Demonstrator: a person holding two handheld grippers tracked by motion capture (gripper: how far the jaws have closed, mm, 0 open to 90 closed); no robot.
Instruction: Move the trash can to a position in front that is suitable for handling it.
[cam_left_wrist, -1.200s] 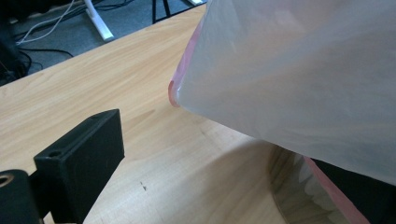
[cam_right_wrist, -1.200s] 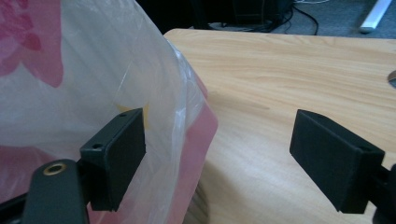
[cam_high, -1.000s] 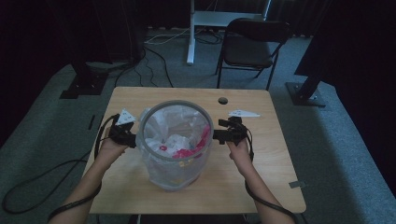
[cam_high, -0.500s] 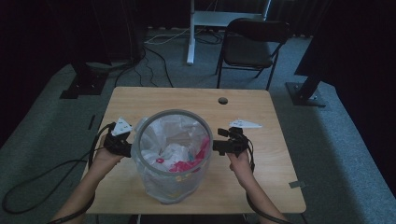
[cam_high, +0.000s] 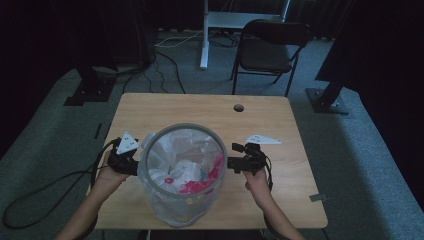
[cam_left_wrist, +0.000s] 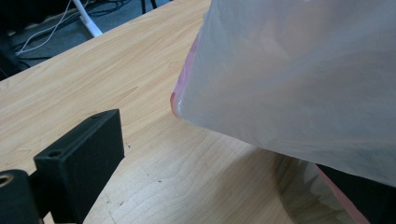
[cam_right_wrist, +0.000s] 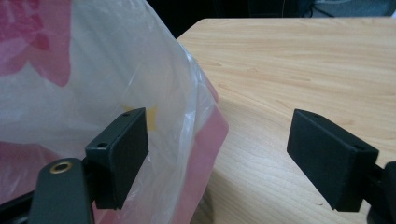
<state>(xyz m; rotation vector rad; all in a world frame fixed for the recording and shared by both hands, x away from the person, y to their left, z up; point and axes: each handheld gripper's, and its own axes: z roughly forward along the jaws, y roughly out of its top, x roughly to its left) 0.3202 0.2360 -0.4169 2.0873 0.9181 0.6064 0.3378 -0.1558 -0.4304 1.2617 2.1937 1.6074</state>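
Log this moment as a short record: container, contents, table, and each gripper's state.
container: clear bin lined with a plastic bag, tilted toward the person
contents: crumpled white and pink wrappers
table: light wood, small round hole near the far edge
left gripper: at the bin's left wall; grip unclear
right gripper: jaws wide, beside the bin's right wall

Along our right gripper (cam_right_wrist: 217, 158) we see its two black jaws standing wide apart. The clear bin bag (cam_right_wrist: 93, 70), showing pink and a spot of yellow inside, bulges against the left jaw and into the gap. The right jaw hangs over bare wooden tabletop (cam_right_wrist: 299, 60).
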